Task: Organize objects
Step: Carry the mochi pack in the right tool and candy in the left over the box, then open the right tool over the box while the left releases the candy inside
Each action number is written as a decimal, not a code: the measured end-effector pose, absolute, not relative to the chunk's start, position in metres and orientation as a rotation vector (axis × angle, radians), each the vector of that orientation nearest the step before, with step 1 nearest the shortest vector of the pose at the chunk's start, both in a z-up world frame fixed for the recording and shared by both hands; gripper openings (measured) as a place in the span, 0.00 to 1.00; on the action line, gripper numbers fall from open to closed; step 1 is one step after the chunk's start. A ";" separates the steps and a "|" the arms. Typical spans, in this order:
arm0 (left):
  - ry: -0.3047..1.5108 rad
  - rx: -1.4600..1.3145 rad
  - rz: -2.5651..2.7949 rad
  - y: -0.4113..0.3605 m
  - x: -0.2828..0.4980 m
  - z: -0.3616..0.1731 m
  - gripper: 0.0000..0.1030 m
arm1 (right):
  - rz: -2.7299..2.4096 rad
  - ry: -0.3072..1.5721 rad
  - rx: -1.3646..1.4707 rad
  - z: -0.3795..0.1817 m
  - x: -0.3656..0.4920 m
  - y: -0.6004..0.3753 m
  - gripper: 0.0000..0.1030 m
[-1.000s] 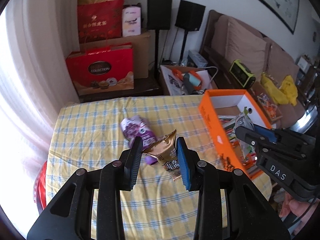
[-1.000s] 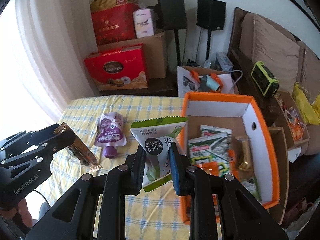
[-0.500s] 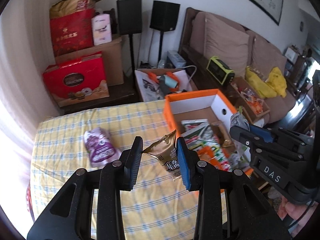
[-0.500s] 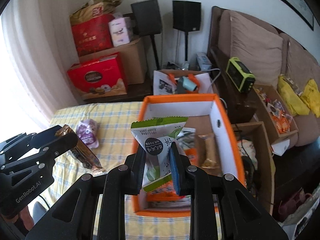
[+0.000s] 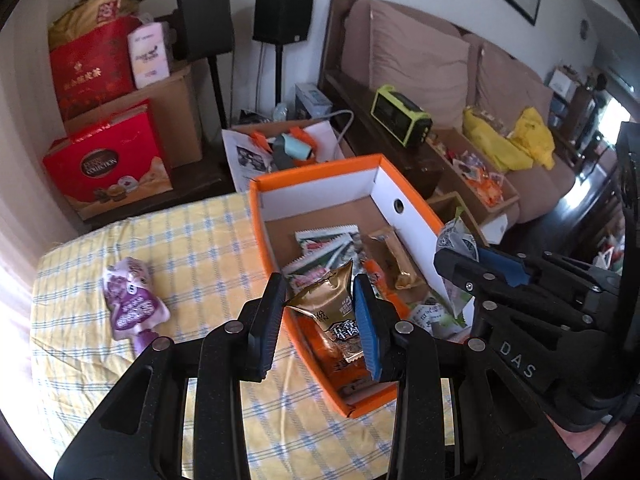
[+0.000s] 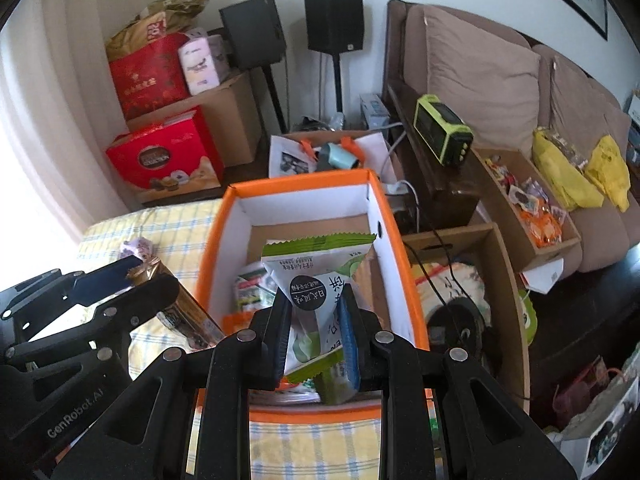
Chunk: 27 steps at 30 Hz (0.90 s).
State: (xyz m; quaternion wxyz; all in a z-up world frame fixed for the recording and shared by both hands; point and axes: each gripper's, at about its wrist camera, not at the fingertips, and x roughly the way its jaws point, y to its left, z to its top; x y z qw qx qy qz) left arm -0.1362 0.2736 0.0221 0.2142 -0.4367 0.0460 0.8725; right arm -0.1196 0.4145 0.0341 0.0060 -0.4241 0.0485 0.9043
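Both wrist views above orange box (image 5: 320, 172)

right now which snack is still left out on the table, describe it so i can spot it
Find the yellow checked tablecloth left of the orange box. The purple pouch lies flat there, alone: the only purple packet, with a spout cap at its near end.

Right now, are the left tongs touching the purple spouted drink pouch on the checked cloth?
Apart. The left wrist view shows the purple pouch lying alone on bare cloth, clear of the left tongs, which grip a gold snack packet.
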 end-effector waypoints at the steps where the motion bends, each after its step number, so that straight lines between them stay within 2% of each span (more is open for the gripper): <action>1: 0.130 -1.220 2.413 0.276 -0.137 0.019 0.31 | 2.822 0.161 -1.335 0.031 -0.120 0.417 0.22; 6: 0.107 -1.257 2.367 0.285 -0.141 0.004 0.33 | 2.794 0.213 -1.379 0.014 -0.124 0.428 0.22; 7: 0.098 -1.260 2.366 0.284 -0.141 0.003 0.33 | 2.788 0.220 -1.395 0.010 -0.125 0.429 0.25; 9: 0.100 -1.267 2.371 0.283 -0.143 0.000 0.39 | 2.773 0.220 -1.408 0.005 -0.126 0.430 0.27; 11: 0.091 -1.269 2.369 0.280 -0.145 -0.001 0.41 | 2.767 0.229 -1.397 0.003 -0.124 0.433 0.28; 16: 0.081 -1.273 2.388 0.271 -0.148 0.001 0.41 | 2.770 0.242 -1.376 0.007 -0.124 0.436 0.28; 23: 0.078 -1.268 2.408 0.260 -0.147 0.004 0.47 | 2.790 0.225 -1.353 0.015 -0.123 0.428 0.29; 25: 0.077 -1.267 2.417 0.255 -0.146 0.005 0.51 | 2.797 0.214 -1.349 0.017 -0.122 0.424 0.31; 27: 0.065 -1.265 2.431 0.250 -0.147 0.006 0.59 | 2.801 0.204 -1.346 0.018 -0.122 0.421 0.34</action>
